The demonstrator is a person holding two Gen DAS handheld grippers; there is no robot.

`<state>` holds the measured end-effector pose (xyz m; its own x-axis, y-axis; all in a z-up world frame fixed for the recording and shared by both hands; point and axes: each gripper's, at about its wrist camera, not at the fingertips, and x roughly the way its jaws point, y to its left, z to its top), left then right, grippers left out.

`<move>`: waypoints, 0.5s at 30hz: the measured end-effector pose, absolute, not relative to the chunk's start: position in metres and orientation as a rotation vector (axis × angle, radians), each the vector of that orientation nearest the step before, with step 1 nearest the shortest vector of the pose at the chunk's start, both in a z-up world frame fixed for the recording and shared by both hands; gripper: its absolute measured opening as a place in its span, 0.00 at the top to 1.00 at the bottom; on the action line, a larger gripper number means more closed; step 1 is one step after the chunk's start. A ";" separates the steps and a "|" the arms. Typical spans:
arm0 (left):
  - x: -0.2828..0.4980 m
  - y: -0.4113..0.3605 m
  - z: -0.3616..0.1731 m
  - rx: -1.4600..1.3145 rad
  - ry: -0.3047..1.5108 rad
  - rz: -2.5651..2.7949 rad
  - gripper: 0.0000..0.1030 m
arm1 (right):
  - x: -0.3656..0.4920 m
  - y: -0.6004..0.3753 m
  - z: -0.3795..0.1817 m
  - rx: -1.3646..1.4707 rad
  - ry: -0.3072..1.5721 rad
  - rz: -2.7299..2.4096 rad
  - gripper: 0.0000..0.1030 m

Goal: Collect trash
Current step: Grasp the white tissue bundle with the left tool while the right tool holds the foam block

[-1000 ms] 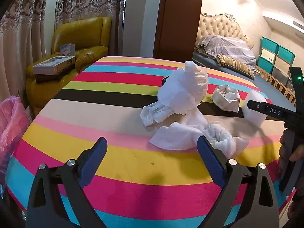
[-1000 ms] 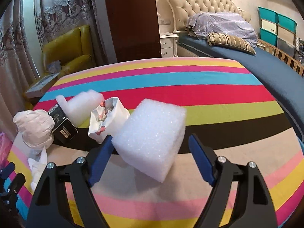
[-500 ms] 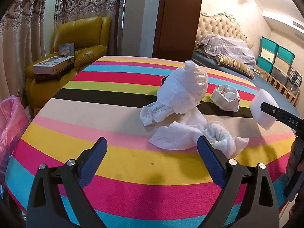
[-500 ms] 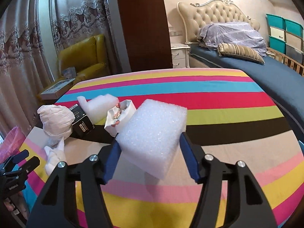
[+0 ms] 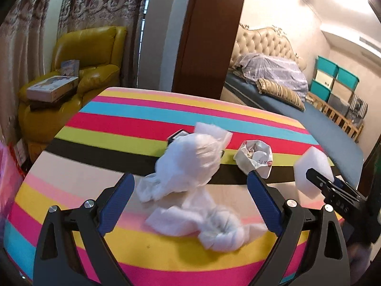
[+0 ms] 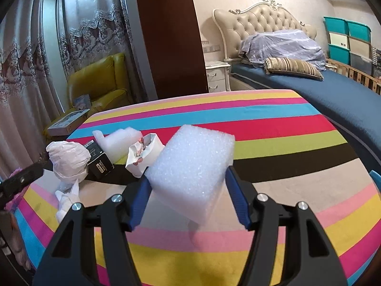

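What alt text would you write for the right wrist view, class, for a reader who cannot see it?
The right gripper is shut on a white foam block, held above a round table with a striped cloth. To the left lie a crumpled paper cup, a small black box, another foam piece and a white plastic bag. A bed and a yellow armchair stand behind.

**Count of what we see**

We count one foam block (image 6: 191, 169) between the right fingers, and left of them one foam scrap (image 6: 119, 140), one black box (image 6: 98, 160), one paper cup (image 6: 142, 155), one white bag (image 6: 67, 162). Between the left fingers: one tissue wad (image 5: 202, 224).
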<state>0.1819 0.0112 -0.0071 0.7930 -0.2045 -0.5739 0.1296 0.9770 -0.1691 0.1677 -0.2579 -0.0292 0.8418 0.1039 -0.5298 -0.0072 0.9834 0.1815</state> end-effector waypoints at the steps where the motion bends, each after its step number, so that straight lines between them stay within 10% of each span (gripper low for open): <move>1: 0.182 0.006 -0.007 -0.126 0.636 -0.192 0.13 | 0.168 -0.258 -0.029 0.177 0.568 0.060 0.42; 15: 0.179 -0.040 -0.065 -0.048 0.840 -0.216 0.32 | 0.169 -0.268 -0.030 0.211 0.574 0.068 0.41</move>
